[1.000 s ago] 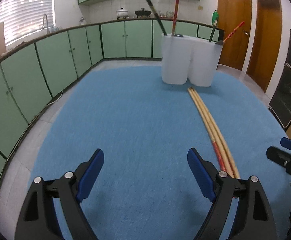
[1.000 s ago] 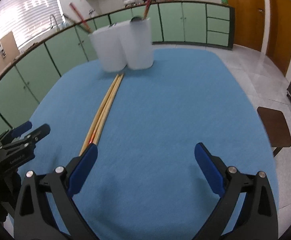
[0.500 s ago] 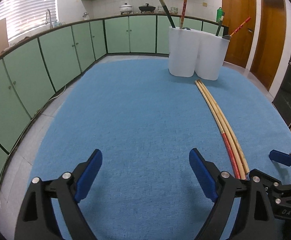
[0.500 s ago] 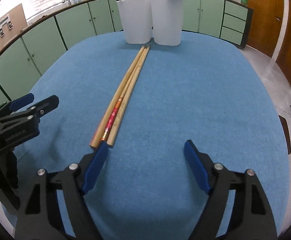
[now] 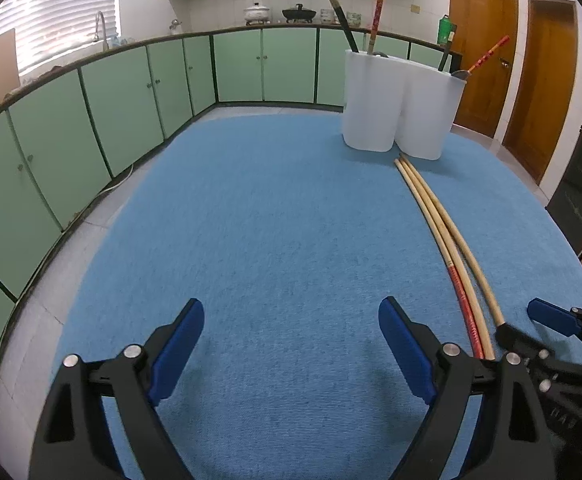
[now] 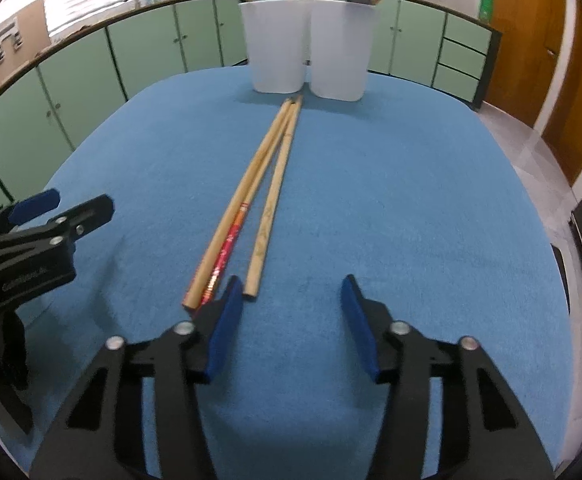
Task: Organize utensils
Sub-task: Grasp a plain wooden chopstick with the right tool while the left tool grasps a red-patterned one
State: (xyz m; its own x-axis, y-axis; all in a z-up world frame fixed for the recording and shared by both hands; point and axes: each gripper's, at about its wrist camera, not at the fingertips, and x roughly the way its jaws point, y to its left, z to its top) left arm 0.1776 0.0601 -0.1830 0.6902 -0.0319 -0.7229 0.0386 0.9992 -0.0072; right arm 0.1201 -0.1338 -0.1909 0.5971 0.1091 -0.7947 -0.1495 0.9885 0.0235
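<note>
**Right tongs closing in beside the chopsticks**

A wide blue mat covers the table, and at its far end stand two white holders side by side, touching, each with a few utensils poking out of the top. Running from just in front of them toward the near edge lie three long chopsticks: two plain wooden ones and one with a red patterned end, all flat on the mat, the rightmost splayed a little off the pair.

Now the tongs. The left gripper hangs spread wide over bare mat, nothing between its blue pads. The right gripper is closing, jaws half drawn in, but with only mat between them. Its left pad sits right at the near tips of the chopsticks, which lie just outside the gap.
</note>
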